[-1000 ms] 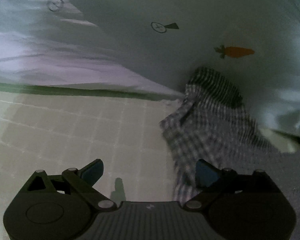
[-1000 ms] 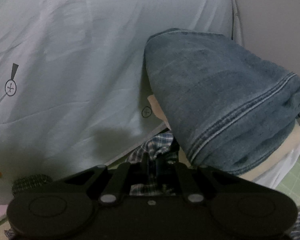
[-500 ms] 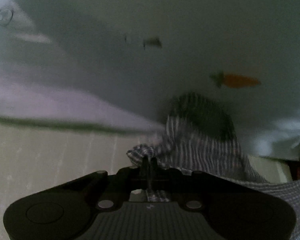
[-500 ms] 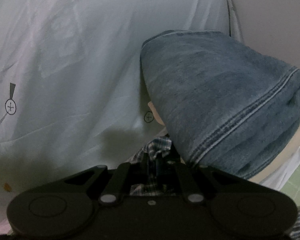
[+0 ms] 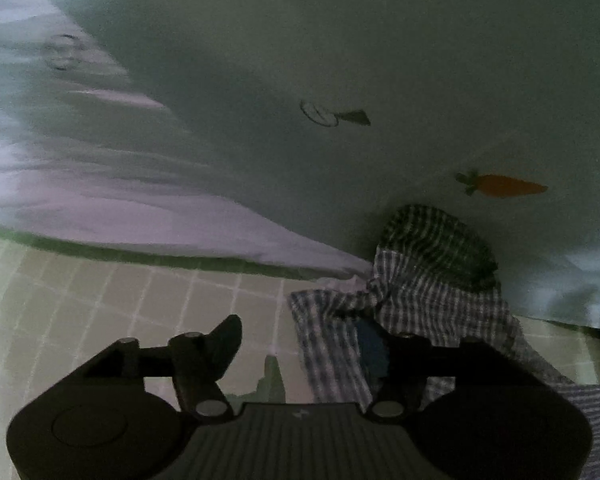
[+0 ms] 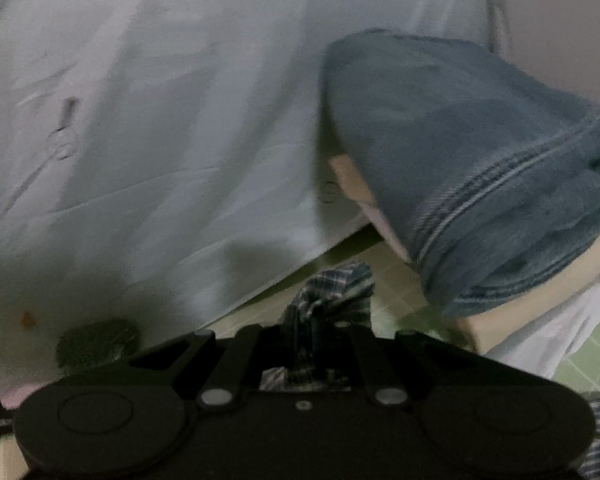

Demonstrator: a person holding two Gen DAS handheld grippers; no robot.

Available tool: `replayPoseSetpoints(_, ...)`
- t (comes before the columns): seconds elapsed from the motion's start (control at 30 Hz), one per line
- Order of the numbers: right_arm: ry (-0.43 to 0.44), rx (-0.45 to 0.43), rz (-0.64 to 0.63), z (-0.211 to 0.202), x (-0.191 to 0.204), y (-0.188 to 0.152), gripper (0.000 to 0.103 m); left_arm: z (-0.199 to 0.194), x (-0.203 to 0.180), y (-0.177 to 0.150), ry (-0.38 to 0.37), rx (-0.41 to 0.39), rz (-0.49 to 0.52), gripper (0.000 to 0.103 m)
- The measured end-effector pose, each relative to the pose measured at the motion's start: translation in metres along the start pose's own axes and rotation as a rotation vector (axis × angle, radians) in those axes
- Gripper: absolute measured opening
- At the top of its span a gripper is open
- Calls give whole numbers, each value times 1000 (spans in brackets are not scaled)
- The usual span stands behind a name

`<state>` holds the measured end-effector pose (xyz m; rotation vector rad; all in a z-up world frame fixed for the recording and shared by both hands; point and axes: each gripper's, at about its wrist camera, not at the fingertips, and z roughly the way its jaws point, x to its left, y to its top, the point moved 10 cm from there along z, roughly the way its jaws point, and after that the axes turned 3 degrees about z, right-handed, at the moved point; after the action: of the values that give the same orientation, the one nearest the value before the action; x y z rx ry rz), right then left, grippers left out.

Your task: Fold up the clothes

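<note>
A blue-and-white checked garment (image 5: 428,300) lies bunched on the pale gridded mat (image 5: 100,304), against the edge of a light bed sheet (image 5: 340,40). My left gripper (image 5: 304,340) is open; its right finger lies against the cloth and the left finger is over bare mat. My right gripper (image 6: 312,320) is shut on a bunched corner of the checked garment (image 6: 336,284), held just above the mat.
A stack of folded clothes with blue jeans (image 6: 480,168) on top stands right of the right gripper, over cream and white layers (image 6: 540,320). The sheet carries a carrot print (image 5: 504,185) and small circle marks. A green gridded mat (image 6: 588,364) shows at the right.
My left gripper was shut on the checked garment half a second ago and has opened and let it go. My right gripper keeps its hold and has shifted slightly.
</note>
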<state>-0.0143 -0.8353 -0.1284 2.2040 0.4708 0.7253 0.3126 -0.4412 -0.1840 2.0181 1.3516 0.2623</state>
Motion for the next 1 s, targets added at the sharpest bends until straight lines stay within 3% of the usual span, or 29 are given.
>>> replayPoseSetpoints(0.13, 73, -3, -143, -32, 34, -19, 6, -45, 2, -25, 13, -16, -23, 74)
replayPoseSetpoints(0.3, 176, 24, -337, -84, 79, -68, 6, -112, 4, -78, 46, -41, -45, 80)
replayPoseSetpoints(0.47, 268, 104, -516, -118, 114, -142, 6, -160, 12, -144, 81, -17, -53, 81)
replayPoseSetpoints(0.6, 279, 172, -648, -138, 126, -206, 6, -185, 22, -188, 99, 19, -56, 81)
replayPoseSetpoints(0.77, 251, 275, -584, -155, 122, -262, 8, -207, 36, -223, 93, 66, -23, 81)
replayPoseSetpoints(0.87, 203, 285, -524, -165, 120, -271, 16, -216, 42, -235, 86, 81, 24, 81)
replayPoseSetpoints(1.0, 162, 280, -448, -189, 117, -272, 37, -220, 46, -245, 49, 105, 16, 81)
